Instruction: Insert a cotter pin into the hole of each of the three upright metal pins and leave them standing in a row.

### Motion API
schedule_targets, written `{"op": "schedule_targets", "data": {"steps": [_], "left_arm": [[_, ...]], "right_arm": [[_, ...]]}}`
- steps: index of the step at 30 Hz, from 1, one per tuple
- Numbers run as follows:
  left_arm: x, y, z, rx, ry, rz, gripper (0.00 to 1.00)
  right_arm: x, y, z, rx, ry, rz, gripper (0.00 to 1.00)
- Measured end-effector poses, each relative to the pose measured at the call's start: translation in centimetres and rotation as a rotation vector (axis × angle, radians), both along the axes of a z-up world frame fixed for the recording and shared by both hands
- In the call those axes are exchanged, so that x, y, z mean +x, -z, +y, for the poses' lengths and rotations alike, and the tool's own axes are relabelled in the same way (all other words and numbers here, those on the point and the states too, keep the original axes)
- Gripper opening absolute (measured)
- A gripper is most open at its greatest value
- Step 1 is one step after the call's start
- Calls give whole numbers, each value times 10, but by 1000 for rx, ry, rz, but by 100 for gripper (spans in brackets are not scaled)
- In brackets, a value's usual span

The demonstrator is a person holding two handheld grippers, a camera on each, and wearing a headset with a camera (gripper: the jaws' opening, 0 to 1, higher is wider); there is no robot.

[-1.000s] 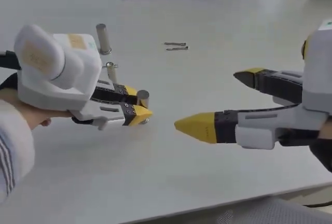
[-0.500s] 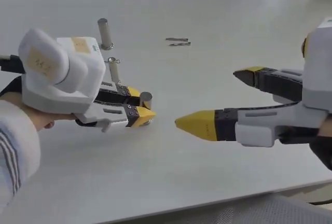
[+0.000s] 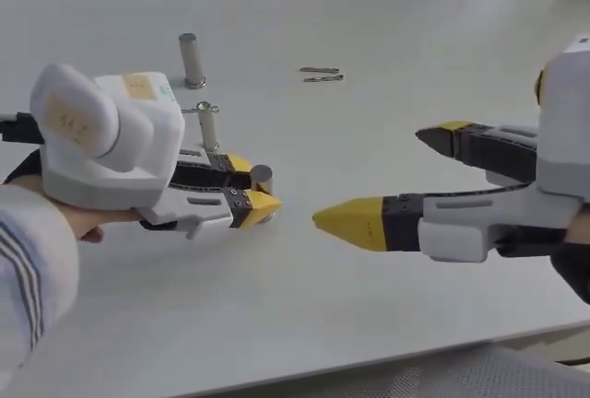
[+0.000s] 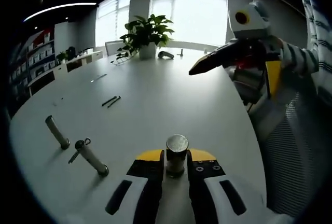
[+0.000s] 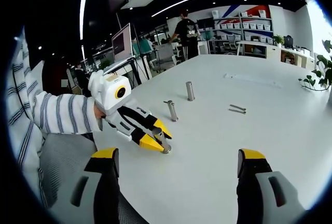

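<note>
Clearly the left gripper (image 3: 251,197) is clamped low on the nearest metal pin (image 3: 261,178), which stands upright on the white table (image 3: 304,306); the right gripper (image 3: 369,177) hangs wide apart, holding nothing. Behind, the middle pin (image 3: 208,127) has a fitted cotter pin (image 3: 198,109) through its top, the far pin (image 3: 192,59) is bare, and two loose cotter pins (image 3: 321,74) lie beyond. They look thin, stiff, light and probably slippery on the smooth top, so pinching one across its legs near the looped end seems best
</note>
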State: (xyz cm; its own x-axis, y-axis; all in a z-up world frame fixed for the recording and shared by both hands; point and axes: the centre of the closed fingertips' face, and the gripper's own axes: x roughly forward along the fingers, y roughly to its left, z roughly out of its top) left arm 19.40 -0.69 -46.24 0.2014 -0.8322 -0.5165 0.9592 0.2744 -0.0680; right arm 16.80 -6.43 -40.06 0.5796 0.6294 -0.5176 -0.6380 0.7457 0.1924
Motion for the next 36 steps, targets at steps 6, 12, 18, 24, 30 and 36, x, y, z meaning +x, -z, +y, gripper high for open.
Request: {"op": "schedule_targets", "data": {"steps": [6, 12, 18, 24, 30, 36], "left_arm": [[-3, -23, 5, -61, 4, 0, 30], [-13, -38, 25, -80, 13, 18, 45], [-24, -48, 39, -93, -30, 29, 80], [-39, -49, 51, -88, -52, 46, 85], [-54, -54, 50, -142, -98, 97, 99], [-48, -43, 65, -115, -160, 86, 99]], "right_arm": [[1, -1, -4, -4, 3, -1, 93], [3, -1, -7, -7, 5, -2, 93], [5, 0, -12, -22, 3, 10, 91], [12, -2, -18, -54, -8, -1, 92], [27, -3, -29, -84, -26, -13, 90], [44, -1, -43, -193, -86, -50, 86]]}}
